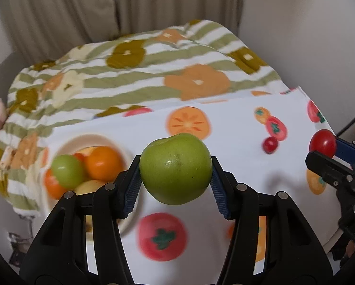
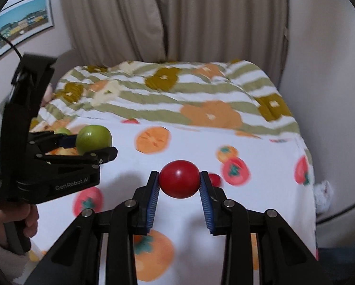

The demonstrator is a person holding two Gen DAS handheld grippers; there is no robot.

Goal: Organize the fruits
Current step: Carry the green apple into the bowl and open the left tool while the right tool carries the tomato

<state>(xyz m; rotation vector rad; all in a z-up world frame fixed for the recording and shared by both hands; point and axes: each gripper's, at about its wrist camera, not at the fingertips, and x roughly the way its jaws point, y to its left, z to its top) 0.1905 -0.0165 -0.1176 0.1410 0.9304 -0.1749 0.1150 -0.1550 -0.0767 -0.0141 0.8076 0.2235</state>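
My left gripper point(image 1: 175, 169) is shut on a large green fruit point(image 1: 175, 168) and holds it above the fruit-print cloth point(image 1: 225, 123). It also shows in the right wrist view point(image 2: 94, 140) at the left. My right gripper point(image 2: 179, 180) is shut on a red fruit point(image 2: 179, 178) above the cloth; it shows in the left wrist view point(image 1: 323, 143) at the right edge. A cream bowl point(image 1: 68, 142) at the left holds oranges point(image 1: 103, 162), a green fruit point(image 1: 68, 171) and pale fruit. A small red fruit point(image 1: 270, 144) lies on the cloth, partly hidden behind the right pad in the right wrist view point(image 2: 215, 179).
A striped flowered quilt point(image 1: 134, 71) lies bunched behind the cloth, with curtains point(image 2: 172, 19) and walls beyond. A framed picture point(image 2: 22, 23) hangs at the left. The cloth's right edge drops off near a crumpled white thing point(image 2: 323, 194).
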